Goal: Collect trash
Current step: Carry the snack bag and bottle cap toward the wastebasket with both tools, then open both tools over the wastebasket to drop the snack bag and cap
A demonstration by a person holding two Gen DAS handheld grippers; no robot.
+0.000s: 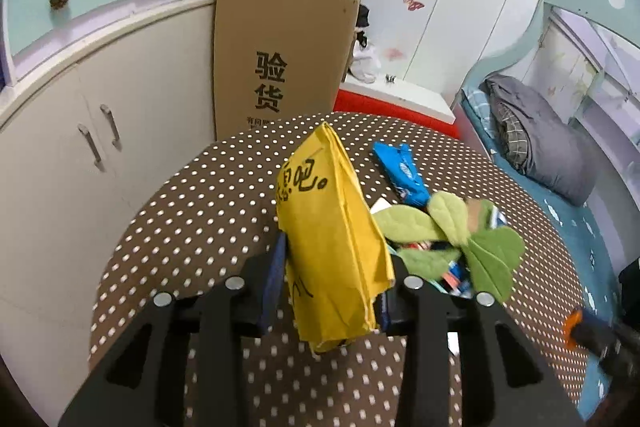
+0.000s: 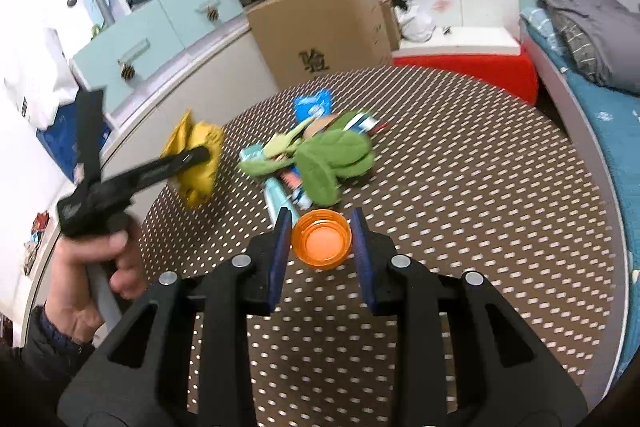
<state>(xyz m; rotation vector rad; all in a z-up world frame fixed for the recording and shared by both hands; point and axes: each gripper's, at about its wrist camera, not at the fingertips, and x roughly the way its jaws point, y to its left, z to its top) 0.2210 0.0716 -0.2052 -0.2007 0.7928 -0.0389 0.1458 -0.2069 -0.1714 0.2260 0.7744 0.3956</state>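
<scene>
My left gripper [image 1: 334, 259] is shut on a yellow paper bag [image 1: 334, 227] with black writing and holds it above the brown dotted table [image 1: 200, 219]. The bag and left gripper also show in the right wrist view [image 2: 198, 157]. My right gripper [image 2: 322, 235] is shut on an orange bottle cap [image 2: 321, 239], held just above the table [image 2: 480, 187]. A pile of wrappers under a green leaf-shaped plush [image 2: 332, 163] lies mid-table; it also shows in the left wrist view [image 1: 460, 239]. A blue wrapper [image 1: 400, 173] lies behind it.
A tall cardboard box [image 1: 276, 59] stands behind the table, cabinets [image 1: 80, 107] to the left, a red-and-white bench [image 1: 396, 103] and a bed [image 1: 560, 167] to the right. The right gripper's edge [image 1: 592, 335] shows at lower right in the left wrist view.
</scene>
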